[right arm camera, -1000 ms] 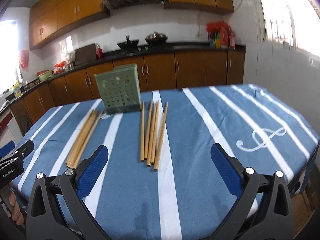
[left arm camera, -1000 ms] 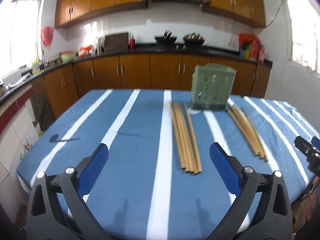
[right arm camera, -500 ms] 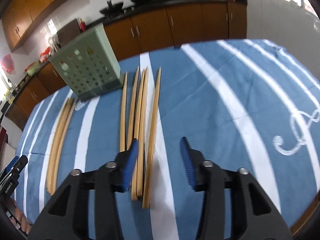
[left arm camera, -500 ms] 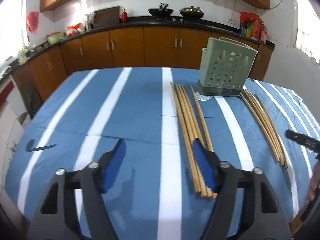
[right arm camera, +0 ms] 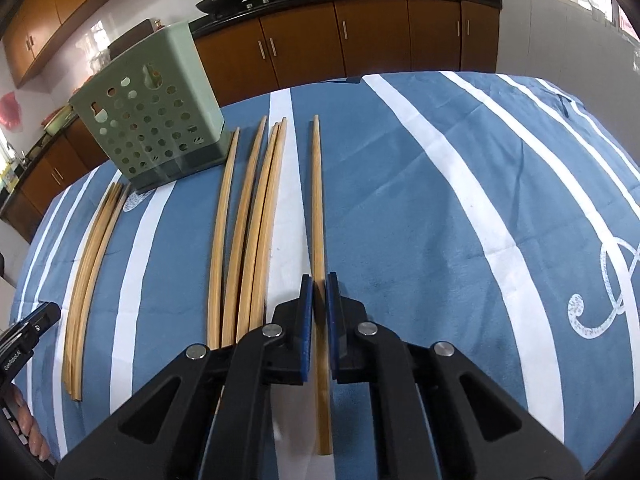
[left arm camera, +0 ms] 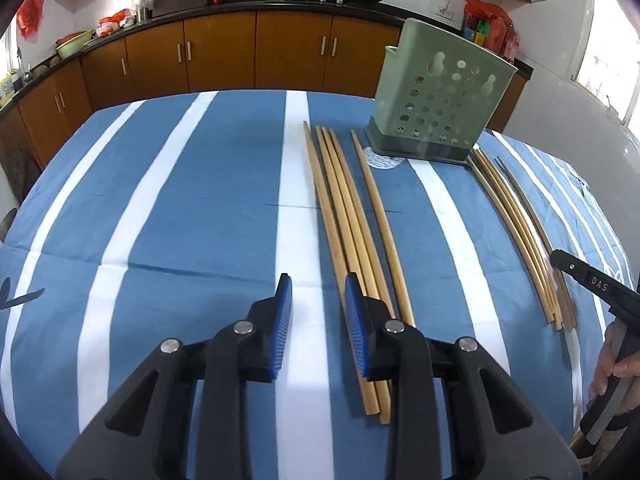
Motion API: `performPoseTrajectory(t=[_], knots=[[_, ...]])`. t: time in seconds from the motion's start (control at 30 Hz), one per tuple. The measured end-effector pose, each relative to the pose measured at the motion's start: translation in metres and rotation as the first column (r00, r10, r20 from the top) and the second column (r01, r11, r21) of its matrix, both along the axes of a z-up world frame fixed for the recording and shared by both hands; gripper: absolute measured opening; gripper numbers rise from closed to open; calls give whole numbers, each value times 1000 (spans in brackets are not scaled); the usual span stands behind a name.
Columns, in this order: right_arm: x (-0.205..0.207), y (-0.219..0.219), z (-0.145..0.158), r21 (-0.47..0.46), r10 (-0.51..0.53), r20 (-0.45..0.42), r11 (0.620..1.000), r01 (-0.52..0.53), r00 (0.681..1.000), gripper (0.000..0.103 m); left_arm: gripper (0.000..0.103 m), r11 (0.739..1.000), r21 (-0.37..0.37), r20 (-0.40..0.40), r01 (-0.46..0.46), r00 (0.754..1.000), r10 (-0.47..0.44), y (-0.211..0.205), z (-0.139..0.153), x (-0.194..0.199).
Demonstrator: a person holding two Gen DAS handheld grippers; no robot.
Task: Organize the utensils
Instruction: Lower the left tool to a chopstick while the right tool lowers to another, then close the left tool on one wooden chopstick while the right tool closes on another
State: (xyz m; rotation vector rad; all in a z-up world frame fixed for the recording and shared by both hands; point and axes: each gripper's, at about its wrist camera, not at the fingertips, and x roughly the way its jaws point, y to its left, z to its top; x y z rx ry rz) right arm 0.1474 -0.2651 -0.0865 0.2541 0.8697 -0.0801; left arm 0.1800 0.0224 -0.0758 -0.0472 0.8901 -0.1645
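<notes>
A green perforated utensil holder (left arm camera: 438, 92) (right arm camera: 150, 124) stands at the far side of the blue striped table. Two groups of wooden chopsticks lie in front of it. In the left wrist view, my left gripper (left arm camera: 318, 286) is half closed and empty, low over the cloth just left of the left group (left arm camera: 352, 216). In the right wrist view, my right gripper (right arm camera: 318, 284) is shut on the rightmost single chopstick (right arm camera: 318, 208) of the right group, near its near end. The other chopsticks of that group (right arm camera: 256, 216) lie just to its left.
The left group (right arm camera: 94, 256) lies at the left of the right wrist view. The right group (left arm camera: 516, 224) and the other gripper (left arm camera: 592, 284) show at the right of the left wrist view. Kitchen cabinets (left arm camera: 224, 52) line the wall behind the table (left arm camera: 180, 184).
Both grippers have dropped toward the table and narrowed from wide open. The right one has closed around the single chopstick; the left has closed partway beside its group.
</notes>
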Motion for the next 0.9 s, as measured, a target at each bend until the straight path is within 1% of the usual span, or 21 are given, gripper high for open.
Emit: performPoseTrajectory(t=[0.07, 0.13, 0.17, 0.3, 0.43, 0.53, 0.57, 0.6, 0.7, 0.8, 0.9], knots=[[1, 2, 0, -11, -1, 3, 1000, 1, 1000, 8, 26, 1000, 3, -8, 9, 1000, -9, -2, -1, 1], [1, 2, -1, -15, -1, 6, 1000, 1, 1000, 8, 21, 1000, 19, -19, 18, 1000, -18, -6, -3, 3], [2, 2, -1, -15, -1, 7, 1000, 1, 1000, 8, 20, 999, 26, -25, 21, 999, -20, -7, -5, 4], [3, 2, 0, -28, 3, 4, 1000, -3, 1000, 8, 18, 998, 49, -20, 28, 999, -27, -11, -6, 4], [1, 5, 0, -37, 14, 5, 999, -14, 1000, 8, 17, 999, 32, -33, 42, 999, -41, -14, -7, 4], [1, 7, 0, -44, 18, 6, 999, -18, 1000, 8, 16, 998, 50, -39, 44, 998, -42, -17, -10, 4], [1, 7, 0, -45, 19, 5, 999, -19, 1000, 8, 14, 998, 56, -41, 39, 998, -37, -17, -12, 5], [1, 7, 0, -48, 21, 5, 999, -21, 1000, 8, 10, 997, 66, -37, 35, 999, -32, -18, -12, 5], [1, 9, 0, -67, 39, 5, 997, -38, 999, 8, 9, 997, 75, -35, 22, 999, -20, -15, -12, 9], [5, 5, 0, -64, 45, 8, 997, -45, 999, 8, 8, 997, 77, -34, -5, 999, 7, -6, -12, 19], [14, -4, -1, -54, 30, 10, 998, -29, 1000, 8, 8, 997, 68, -35, -41, 998, 43, 8, -10, 36]])
